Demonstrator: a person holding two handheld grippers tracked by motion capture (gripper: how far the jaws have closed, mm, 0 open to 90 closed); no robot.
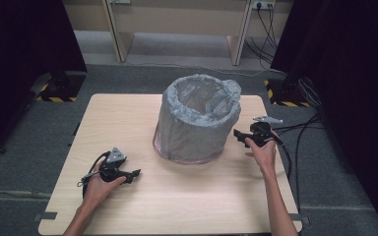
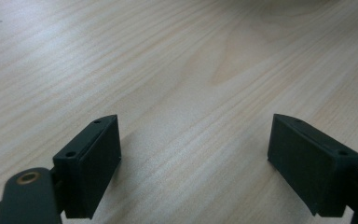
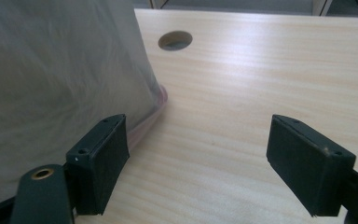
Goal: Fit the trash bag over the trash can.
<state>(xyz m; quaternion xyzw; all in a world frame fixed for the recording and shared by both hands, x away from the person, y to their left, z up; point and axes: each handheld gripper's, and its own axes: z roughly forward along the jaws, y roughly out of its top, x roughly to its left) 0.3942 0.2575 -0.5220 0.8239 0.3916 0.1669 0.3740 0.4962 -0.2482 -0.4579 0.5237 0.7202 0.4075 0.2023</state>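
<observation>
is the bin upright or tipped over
Upright: the bin stands on its base on the table, its bag-lined mouth facing up.

High view looks down on the table [image 1: 177,206]; both gripper views skim the tabletop closely, the right one facing the bin [image 3: 51,84].

Your left hand [image 1: 97,184] is holding the left gripper [image 1: 134,174] low over the table [image 1: 187,196], near its front left. Your right hand [image 1: 263,152] is holding the right gripper [image 1: 237,133] just beside the bin [image 1: 197,125], which is wearing a grey bag [image 1: 192,129] over its rim.
</observation>
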